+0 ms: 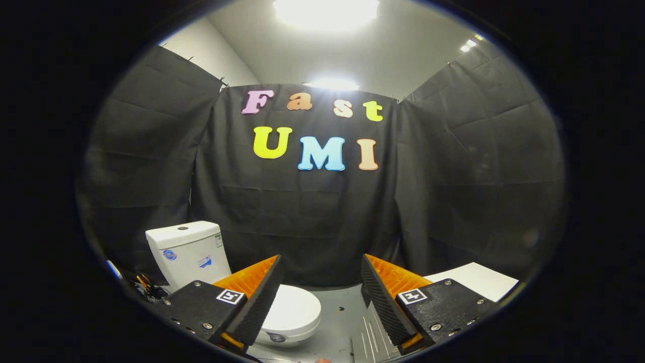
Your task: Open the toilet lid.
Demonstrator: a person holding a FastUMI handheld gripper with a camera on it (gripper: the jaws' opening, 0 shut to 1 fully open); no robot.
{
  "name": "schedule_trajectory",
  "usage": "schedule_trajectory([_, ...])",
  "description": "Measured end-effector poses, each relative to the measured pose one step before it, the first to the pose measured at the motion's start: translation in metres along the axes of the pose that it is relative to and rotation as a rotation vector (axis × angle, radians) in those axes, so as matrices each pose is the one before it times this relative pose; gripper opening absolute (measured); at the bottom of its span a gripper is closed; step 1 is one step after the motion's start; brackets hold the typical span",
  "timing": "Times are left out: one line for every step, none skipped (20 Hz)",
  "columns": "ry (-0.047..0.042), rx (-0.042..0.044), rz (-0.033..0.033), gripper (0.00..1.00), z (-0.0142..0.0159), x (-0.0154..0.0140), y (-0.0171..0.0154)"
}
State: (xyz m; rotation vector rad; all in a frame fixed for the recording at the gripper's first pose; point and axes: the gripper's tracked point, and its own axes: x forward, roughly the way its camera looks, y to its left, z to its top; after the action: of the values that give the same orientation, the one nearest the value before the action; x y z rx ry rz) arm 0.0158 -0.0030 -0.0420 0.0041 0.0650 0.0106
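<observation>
A white toilet stands on the floor ahead and to the left, its tank [187, 248] against the black cloth wall. Its white lid [295, 308] lies flat, closed over the bowl, partly hidden behind my left finger [254, 295]. My gripper [321, 290] hovers above and short of the toilet, open wide, with nothing between its fingers. The lid's front edge sits just beyond the left fingertip.
Black cloth walls close the booth on three sides. A white flat board [473, 280] lies at the right beyond the right finger. Grey floor [342, 312] runs between the fingers. Some cables and small items [141, 285] lie left of the tank. Bright ceiling lights overhead.
</observation>
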Motion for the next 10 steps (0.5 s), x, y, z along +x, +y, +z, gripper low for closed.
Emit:
schedule_trajectory([0.00764,0.00178,0.00596,0.95,-0.00551,0.00131,0.00192])
schedule_trajectory([0.00294,0.00372,0.00874,0.95,-0.00297,0.00192,0.00339])
schedule_trajectory([0.00443,0.00392,0.00426,0.95,-0.00438,0.00228,0.00178])
schedule_trajectory([0.00568,0.00387,0.00248,0.95,-0.00395,0.00244,0.00143])
schedule_trajectory([0.00351,0.00373,0.00275,0.95,-0.00449,0.00236,0.0014])
schedule_trajectory([0.00048,0.00243,0.00366,0.95,-0.00436,0.00079,0.00323])
schedule_trajectory([0.00041,0.00177,0.00275,0.95,-0.00248,0.00234,0.00218])
schedule_trajectory([0.00359,0.00372,0.00308,0.95,-0.00396,0.00301,0.00258])
schedule_trajectory([0.00479,0.00496,0.00548,0.95,-0.00556,0.00361,0.00389])
schedule_trajectory([0.00574,0.0064,0.00493,0.95,-0.00508,0.00373,0.00459])
